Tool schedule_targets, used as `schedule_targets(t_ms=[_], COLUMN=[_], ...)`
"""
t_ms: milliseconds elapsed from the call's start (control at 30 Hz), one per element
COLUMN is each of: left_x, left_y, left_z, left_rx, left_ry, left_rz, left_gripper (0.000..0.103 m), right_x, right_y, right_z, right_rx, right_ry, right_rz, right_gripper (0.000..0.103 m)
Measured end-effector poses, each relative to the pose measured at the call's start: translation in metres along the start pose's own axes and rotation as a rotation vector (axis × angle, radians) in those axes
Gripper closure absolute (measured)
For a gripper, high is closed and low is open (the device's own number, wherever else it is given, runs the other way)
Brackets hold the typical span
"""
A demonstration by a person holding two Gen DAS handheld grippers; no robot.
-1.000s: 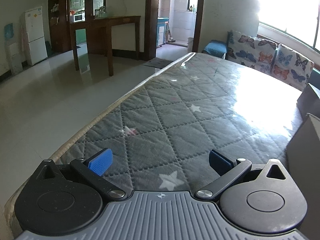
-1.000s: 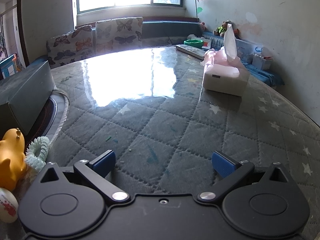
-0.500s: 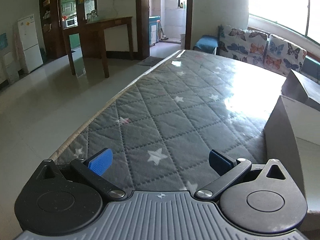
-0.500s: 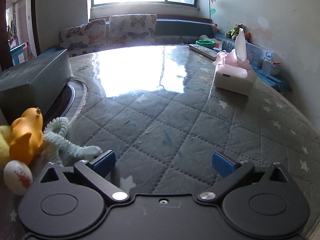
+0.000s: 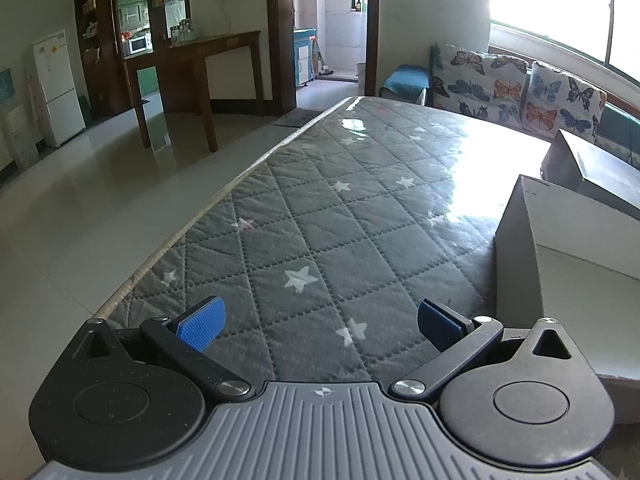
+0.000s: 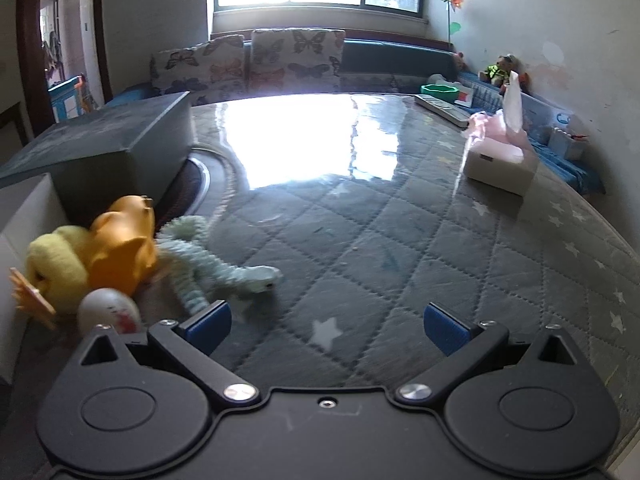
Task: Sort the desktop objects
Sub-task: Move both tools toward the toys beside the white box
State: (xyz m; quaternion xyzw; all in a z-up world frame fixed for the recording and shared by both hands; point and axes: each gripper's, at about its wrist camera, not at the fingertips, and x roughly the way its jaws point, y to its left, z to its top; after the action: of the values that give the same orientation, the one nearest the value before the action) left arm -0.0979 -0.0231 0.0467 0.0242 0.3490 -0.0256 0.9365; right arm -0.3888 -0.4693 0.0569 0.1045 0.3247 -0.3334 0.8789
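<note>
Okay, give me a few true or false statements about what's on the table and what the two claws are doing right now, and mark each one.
1. Both claws are open and hold nothing. True: the left claw and right claw show only the quilted table cover between their fingers.
2. The orange toy sits in the white box. False: it lies on the table beside it.
3. A tissue box stands at the table's right side. True.
4. The right claw grips the green knitted toy. False: the toy lies ahead of the left finger, ungripped.
5. The dark box lies behind the toys. True.

No legible text anywhere.
</note>
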Motion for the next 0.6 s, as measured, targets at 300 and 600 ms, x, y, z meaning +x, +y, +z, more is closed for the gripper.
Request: schedule_targets(t_ms=[300, 600], left_x=[-0.020, -0.037], left_y=[-0.006, -0.012], left_z=[-0.009, -0.016], left_rx=[0.018, 0.034], left_ry=[0.006, 0.035], left_rz=[-0.008, -0.052], left_gripper=[0.000, 0.000], right_x=[-0.024, -0.044], right_y=[0.018, 0.037], right_z=[-0.005, -0.010], right_rx=[-0.039, -0.087], right_ry=[-0.012, -0.021], right_rz=[0.047, 0.088], right_gripper=[0.000, 0.000])
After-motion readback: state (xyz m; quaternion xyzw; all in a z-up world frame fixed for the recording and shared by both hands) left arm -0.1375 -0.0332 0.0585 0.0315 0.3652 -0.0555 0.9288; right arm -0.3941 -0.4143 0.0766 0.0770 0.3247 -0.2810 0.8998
